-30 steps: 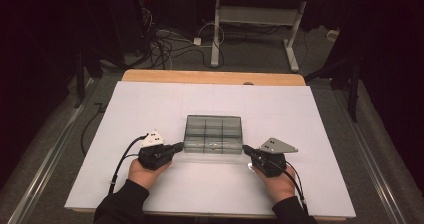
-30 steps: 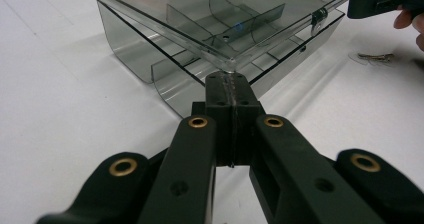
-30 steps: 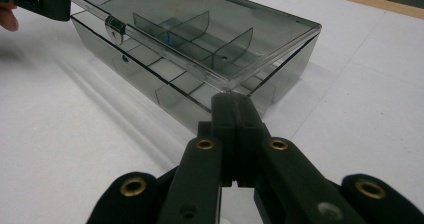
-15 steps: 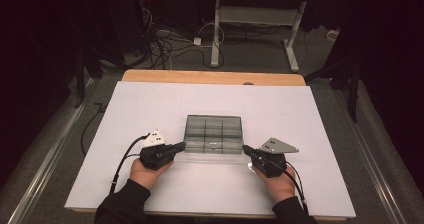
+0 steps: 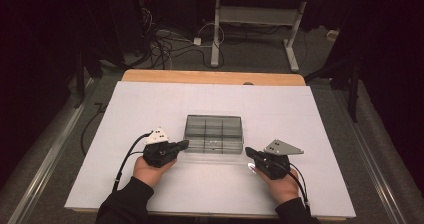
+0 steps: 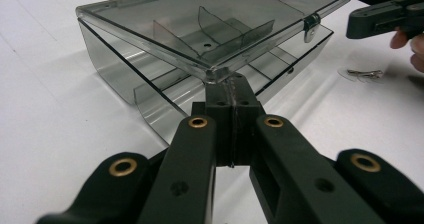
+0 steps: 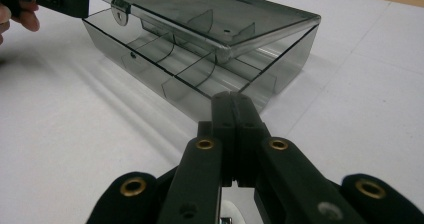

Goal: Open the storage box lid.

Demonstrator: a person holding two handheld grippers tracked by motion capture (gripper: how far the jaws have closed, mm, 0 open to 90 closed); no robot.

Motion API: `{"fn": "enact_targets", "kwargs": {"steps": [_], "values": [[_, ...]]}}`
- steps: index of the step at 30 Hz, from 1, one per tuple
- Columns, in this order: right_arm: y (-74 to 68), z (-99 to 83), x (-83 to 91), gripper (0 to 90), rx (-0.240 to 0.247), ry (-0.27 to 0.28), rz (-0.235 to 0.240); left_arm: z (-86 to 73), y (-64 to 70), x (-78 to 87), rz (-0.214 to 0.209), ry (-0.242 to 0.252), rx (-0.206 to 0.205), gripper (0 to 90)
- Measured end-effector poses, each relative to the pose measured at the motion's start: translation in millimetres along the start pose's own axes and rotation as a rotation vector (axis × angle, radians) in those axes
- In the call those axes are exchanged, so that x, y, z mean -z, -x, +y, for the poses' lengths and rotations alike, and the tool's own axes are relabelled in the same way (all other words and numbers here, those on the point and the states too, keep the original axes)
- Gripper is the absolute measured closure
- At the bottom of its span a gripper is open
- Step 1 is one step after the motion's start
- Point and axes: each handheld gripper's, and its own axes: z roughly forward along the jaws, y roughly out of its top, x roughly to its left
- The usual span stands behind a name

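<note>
A smoky clear plastic box (image 5: 214, 133) with inner dividers sits in the middle of the white table. Its lid (image 6: 210, 29) stands slightly raised along the front edge, and a small latch (image 6: 311, 24) hangs from that edge. My left gripper (image 5: 186, 144) is shut, its tip (image 6: 222, 84) touching the lid's front left corner from just below. My right gripper (image 5: 247, 150) is also shut, with its tip (image 7: 232, 101) close to the box's front right corner (image 7: 260, 91); I cannot tell if it touches. The compartments look empty.
A small clear piece with a metal bit (image 6: 365, 74) lies on the white sheet (image 5: 150, 109) beneath the right gripper. A wooden edge (image 5: 210, 77) runs along the table's far side. Cables and a desk frame (image 5: 250, 19) lie on the floor beyond.
My left gripper has edged right, toward the box's front left corner. The right gripper has barely moved.
</note>
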Motion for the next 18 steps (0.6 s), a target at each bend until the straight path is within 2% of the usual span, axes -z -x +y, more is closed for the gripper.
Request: {"fn": "enact_targets", "kwargs": {"steps": [4, 13, 18], "values": [[-0.6, -2.2, 4.0, 90.0, 0.002, -0.002, -0.006, 2.4, 1.0, -0.4, 0.010, 0.002, -0.005, 87.9], [2.1, -10.7, 18.9, 88.0, 0.004, -0.005, -0.032, 9.2, -0.1, -0.3, -0.001, 0.008, 0.008, 87.9], [7.3, -17.2, 29.2, 85.5, -0.012, -0.001, -0.044, 13.4, 2.5, -1.6, -0.001, 0.017, -0.013, 88.0]]}}
